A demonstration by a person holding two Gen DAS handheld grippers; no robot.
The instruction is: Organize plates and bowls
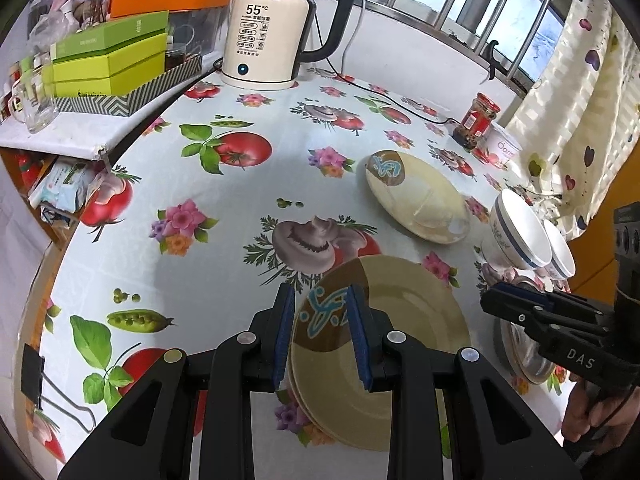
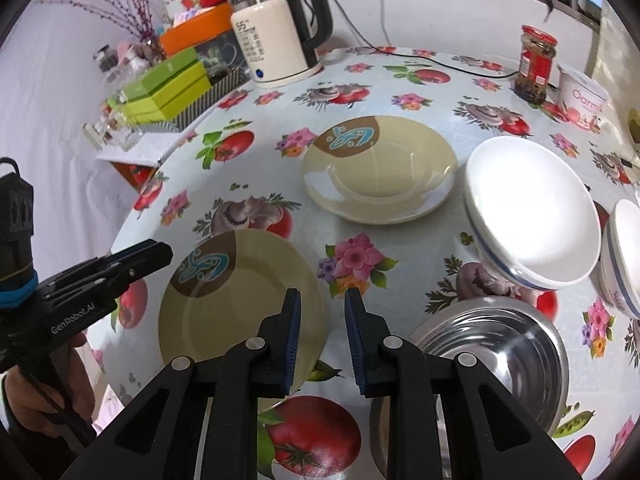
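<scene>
A beige plate with a brown and blue patch lies flat on the flowered tablecloth, close in front. My left gripper hovers over its left part, open, the patch showing in the gap. My right gripper is open at this plate's right rim, with only cloth between its fingers. A matching plate lies farther back. Two white bowls with a blue line stand at the right. A steel bowl sits under the right gripper's side.
A cream electric kettle with its cord stands at the back. A red-lidded jar and a yogurt cup sit near the curtain. Green boxes fill a side shelf on the left. A binder clip marks the table's left edge.
</scene>
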